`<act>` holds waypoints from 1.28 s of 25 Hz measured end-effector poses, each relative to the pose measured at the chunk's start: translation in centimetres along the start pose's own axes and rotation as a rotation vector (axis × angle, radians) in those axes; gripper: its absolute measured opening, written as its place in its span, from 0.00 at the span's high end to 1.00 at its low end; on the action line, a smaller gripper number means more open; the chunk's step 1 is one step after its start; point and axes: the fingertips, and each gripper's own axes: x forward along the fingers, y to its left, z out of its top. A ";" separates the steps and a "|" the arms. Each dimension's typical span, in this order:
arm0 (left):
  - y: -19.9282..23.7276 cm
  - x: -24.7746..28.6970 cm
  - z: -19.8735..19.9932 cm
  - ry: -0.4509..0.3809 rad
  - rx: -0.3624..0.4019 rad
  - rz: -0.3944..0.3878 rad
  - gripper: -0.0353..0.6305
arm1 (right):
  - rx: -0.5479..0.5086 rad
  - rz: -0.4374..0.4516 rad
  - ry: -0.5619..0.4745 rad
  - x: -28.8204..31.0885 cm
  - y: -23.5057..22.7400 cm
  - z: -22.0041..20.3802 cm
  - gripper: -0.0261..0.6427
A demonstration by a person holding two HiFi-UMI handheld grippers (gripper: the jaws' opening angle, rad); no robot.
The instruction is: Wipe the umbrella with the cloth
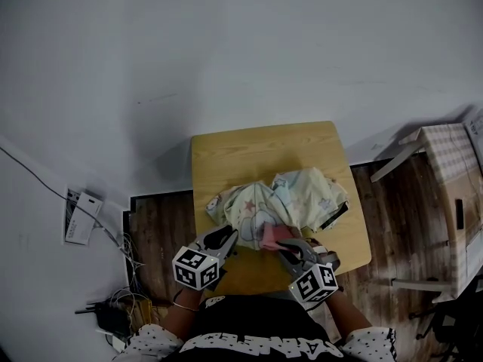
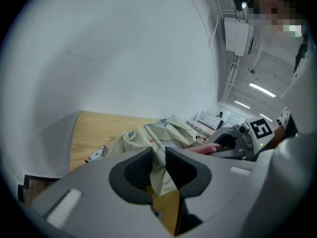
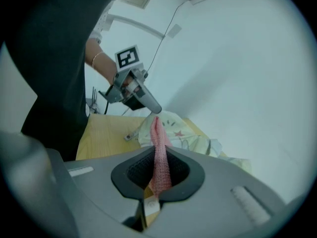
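Observation:
A crumpled pastel-printed umbrella [image 1: 290, 198] lies on the small wooden table [image 1: 256, 145]. My right gripper [image 1: 287, 246] is shut on a pink cloth [image 1: 273, 236], which stretches from its jaws up against the umbrella's near edge. In the right gripper view the pink cloth [image 3: 157, 133] runs tight between the jaws of the right gripper [image 3: 157, 157] toward the umbrella [image 3: 185, 135]. My left gripper [image 1: 228, 238] sits at the umbrella's near left edge. In the left gripper view its jaws [image 2: 158, 155] stand a little apart, with a fold of umbrella fabric [image 2: 148, 135] hanging loose in the gap.
A white box [image 1: 79, 217] with cables [image 1: 124, 289] lies on the floor to the left. A checked-top stool and a cardboard box [image 1: 449, 179] stand to the right. The umbrella's dark strap [image 1: 336, 216] points toward the table's right edge.

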 end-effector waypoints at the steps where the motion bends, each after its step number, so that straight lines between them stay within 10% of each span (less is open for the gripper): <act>1: -0.3 0.1 0.2 -0.004 0.006 -0.001 0.82 | 0.023 -0.026 -0.055 -0.6 -0.7 0.9 0.91; 11: -5.8 2.3 1.2 -0.039 0.123 -0.068 0.76 | 0.310 -0.421 -0.266 -8.0 -10.2 1.0 0.91; 23: -10.8 7.0 -2.0 0.062 0.228 -0.123 0.64 | 0.390 -0.416 -0.236 -10.2 -9.8 -2.6 0.91; 32: -12.6 10.0 -5.2 0.177 0.481 -0.048 0.53 | 0.419 -0.433 -0.220 -12.1 -10.0 -4.5 0.91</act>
